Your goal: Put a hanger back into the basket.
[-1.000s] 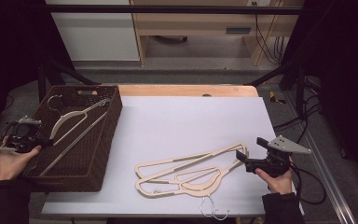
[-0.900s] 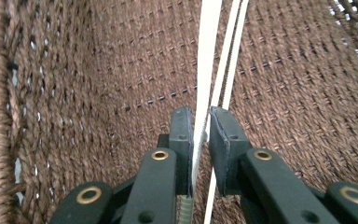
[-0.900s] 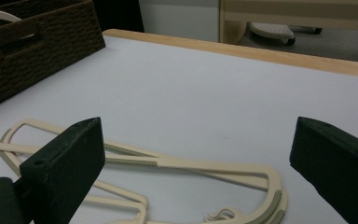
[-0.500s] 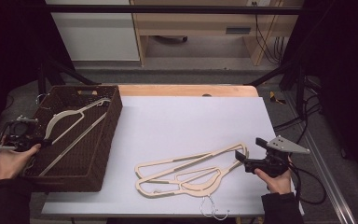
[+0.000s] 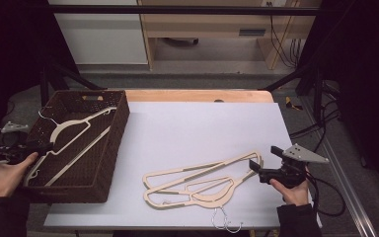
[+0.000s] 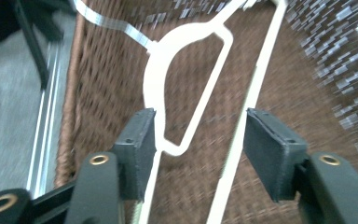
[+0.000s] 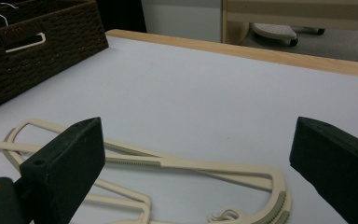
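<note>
Left gripper [image 5: 15, 150] at the near left rim of the brown woven basket [image 5: 109, 148], held in the left hand [image 5: 5, 170]; fingers [image 6: 142, 140] about half apart, having just been opening, with the lower bars of the cream hanger [image 5: 71, 133] running between them but not pressed by either pad. In the left gripper view, one pad just beside a thin bar of that hanger [image 6: 186, 79], the other pad clear of the long straight bar; touching or not at the near pad cannot be told through the blur. Hanger lying flat inside the basket, metal hook [image 5: 47, 116] toward the far left corner, one arm reaching to the far right wall.

Right gripper [image 5: 266, 173] low over the near right of the white tabletop [image 5: 202, 123], held in the right hand [image 5: 291, 190]; fingers [image 7: 70, 158] wide apart, holding nothing. Stack of cream hangers [image 5: 202, 180] flat on the tabletop just in front of those fingers, rounded end [image 7: 275, 186] lying between them without contact. Wire hooks [image 5: 224, 219] of the stack at the near edge of the tabletop. Basket well apart from the stack, at the left end of the tabletop.
</note>
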`<state>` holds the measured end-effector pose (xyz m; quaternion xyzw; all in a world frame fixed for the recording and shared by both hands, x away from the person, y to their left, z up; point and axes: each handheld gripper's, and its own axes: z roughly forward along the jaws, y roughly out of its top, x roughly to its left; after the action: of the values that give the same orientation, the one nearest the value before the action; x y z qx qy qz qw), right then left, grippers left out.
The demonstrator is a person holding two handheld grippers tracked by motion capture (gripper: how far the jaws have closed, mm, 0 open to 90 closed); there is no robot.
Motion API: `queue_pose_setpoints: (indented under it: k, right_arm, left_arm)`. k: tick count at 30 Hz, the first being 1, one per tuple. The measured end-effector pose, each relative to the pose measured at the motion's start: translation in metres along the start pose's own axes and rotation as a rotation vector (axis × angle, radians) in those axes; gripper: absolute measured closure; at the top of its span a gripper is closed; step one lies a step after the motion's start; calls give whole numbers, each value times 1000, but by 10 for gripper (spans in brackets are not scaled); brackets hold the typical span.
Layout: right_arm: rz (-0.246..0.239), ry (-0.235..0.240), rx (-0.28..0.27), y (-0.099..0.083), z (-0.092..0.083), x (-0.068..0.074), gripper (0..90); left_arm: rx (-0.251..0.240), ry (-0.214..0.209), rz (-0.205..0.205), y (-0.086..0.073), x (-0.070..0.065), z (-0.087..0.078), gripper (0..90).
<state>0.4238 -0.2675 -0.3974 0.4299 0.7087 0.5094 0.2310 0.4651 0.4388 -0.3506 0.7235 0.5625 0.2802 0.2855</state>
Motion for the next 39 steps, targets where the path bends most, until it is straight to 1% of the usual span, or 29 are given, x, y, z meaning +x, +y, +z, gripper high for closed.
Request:
queue_pose_setpoints:
  k: [1,2,3,4,6,7,8,9,10,12,13,15,16,17,18,19,21,23,25,26,27,28,31,34,35,36,37,39]
  right_arm:
    - [0,-1,-2,0,0,0,36]
    - [0,-2,-2,0,-1,0,36]
    - [0,-4,-2,0,-1,1,36]
    - [13,-3,-4,0,-1,2,36]
    - [13,-2,-5,0,-1,2,36]
    - [0,1,-8,0,-1,2,37]
    - [0,-1,-11,0,-1,2,36]
    - [1,-1,-10,0,-1,3,36]
    - [-2,1,-12,0,-1,3,36]
    - [1,2,-13,0,-1,4,37]
    - [3,5,-13,0,-2,4,37]
    - [-3,8,-17,0,-2,5,36]
    - [-3,9,-17,0,-2,6,37]
    - [-7,12,-18,1,-2,6,36]
    - [-4,15,-19,1,-2,7,36]
    - [-3,12,-19,1,-2,8,37]
    - [-3,15,-19,1,-1,9,39]
    - [-10,24,-17,0,-1,10,40]
    - [-11,27,-12,0,0,12,40]
    - [-14,28,-11,0,0,12,41]
    - [-9,28,-12,0,0,14,42]
    - [-11,35,-14,0,1,14,43]
    - [-9,47,-14,1,2,19,49]
    - [-20,58,-6,1,4,26,53]
    - [-34,69,2,1,5,28,53]
    - [-45,79,10,1,6,31,53]
    - [-53,89,11,1,8,35,56]
    - [-67,114,17,1,11,43,63]
  left_arm:
    - [-48,-14,-8,1,-6,-5,407]
    - [-74,-24,-8,2,-10,-9,378]
    - [-113,-38,-6,3,-14,-14,367]
    - [-140,-50,-5,4,-19,-17,345]
    - [-214,-77,16,7,-32,-27,305]
    - [-240,-90,19,8,-37,-30,290]
    - [-270,-113,24,9,-43,-34,275]
    - [-316,-145,26,10,-52,-39,261]
    - [-347,-169,30,11,-59,-42,242]
    - [-389,-204,45,12,-73,-46,207]
    - [-415,-223,56,12,-83,-48,183]
    - [-441,-248,74,13,-98,-49,137]
    - [-459,-270,85,13,-108,-49,127]
    - [-465,-284,93,13,-114,-49,113]
    - [-474,-317,109,12,-127,-48,101]
    - [-480,-330,118,12,-134,-47,89]
    - [-473,-354,144,12,-148,-45,75]
    - [-479,-375,163,11,-162,-43,69]
    - [-482,-392,172,9,-172,-41,67]
    - [-485,-397,188,9,-177,-41,66]
    - [-485,-397,188,9,-177,-41,65]
    - [-484,-423,200,7,-186,-39,65]
    - [-466,-472,224,3,-197,-35,62]
    - [-451,-513,231,-3,-207,-31,64]
    - [-451,-513,231,-3,-207,-31,64]
    - [-445,-526,231,-5,-211,-30,64]
    - [-437,-544,243,-10,-217,-26,65]
    - [-416,-553,262,-15,-224,-21,67]
